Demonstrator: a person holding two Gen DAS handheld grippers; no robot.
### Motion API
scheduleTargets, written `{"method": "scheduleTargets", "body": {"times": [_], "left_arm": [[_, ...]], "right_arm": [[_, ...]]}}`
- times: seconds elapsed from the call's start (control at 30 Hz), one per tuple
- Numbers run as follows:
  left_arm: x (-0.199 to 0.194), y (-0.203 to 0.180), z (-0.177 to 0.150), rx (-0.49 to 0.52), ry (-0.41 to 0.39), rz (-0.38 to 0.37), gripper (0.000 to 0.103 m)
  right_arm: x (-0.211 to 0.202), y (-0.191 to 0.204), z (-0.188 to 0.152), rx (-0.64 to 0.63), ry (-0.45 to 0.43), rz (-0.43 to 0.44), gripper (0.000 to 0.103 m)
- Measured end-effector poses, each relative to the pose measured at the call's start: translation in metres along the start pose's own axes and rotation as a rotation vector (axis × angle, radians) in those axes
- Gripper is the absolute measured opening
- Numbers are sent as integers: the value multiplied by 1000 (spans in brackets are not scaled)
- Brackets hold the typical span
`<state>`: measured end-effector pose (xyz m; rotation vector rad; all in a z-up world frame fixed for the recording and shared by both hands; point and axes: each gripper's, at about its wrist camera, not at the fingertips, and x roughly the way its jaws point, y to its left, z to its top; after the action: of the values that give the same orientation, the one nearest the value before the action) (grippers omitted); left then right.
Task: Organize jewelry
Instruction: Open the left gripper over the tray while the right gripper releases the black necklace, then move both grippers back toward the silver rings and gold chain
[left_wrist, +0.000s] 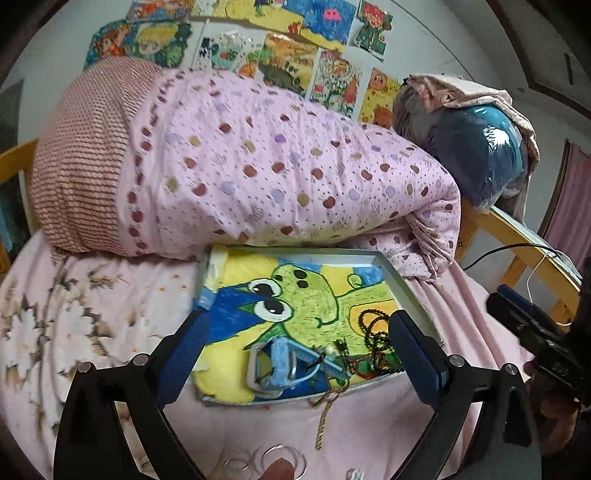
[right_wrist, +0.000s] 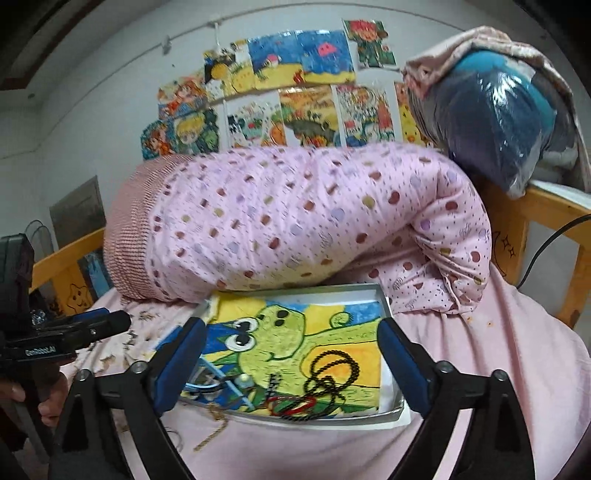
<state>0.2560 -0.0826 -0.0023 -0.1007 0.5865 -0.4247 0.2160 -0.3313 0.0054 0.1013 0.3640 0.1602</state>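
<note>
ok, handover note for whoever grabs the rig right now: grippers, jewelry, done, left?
Left hand-held gripper: open, empty, above the tray's near end.
Right hand-held gripper: open, empty, also over the tray.
In the tray: black bead necklace, red bracelet, blue watch, piled at the near edge.
Gold chain hangs over the tray's edge onto the pink sheet.
Clear rings lie on the sheet nearest the camera.
Done: several pieces in the tray. Left: chain, rings, probably untangling the pile.

silver rings (left_wrist: 258, 459) cut off by the bottom edge; tangled jewelry (right_wrist: 295, 397) indistinct.
</note>
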Motion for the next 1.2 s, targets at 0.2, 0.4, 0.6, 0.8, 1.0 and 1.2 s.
{"method": "scheduleTargets", "body": {"times": [0.2,0.4,0.6,0.8,1.0,1.2], "left_arm": [[-42,12,-13,-7,-52,53,101],[-80,23,-26,-21,-86,87,101],[-109,32,-45,2,-81,127,101],[-107,42,-69,16,11,143,101],[-84,49,-88,29,123,129,101],[-65,56,-108,42,209,137,101]], "right_arm": [[-32,25,-6,-44,-44,15,101],[-56,46,-18,-77,-47,44,103],[-69,66,-40,-126,-6,71,103],[-61,72,-67,-135,101,92,103],[-44,68,-94,-113,237,104,103],[-26,67,-120,-92,353,121,103]]}}
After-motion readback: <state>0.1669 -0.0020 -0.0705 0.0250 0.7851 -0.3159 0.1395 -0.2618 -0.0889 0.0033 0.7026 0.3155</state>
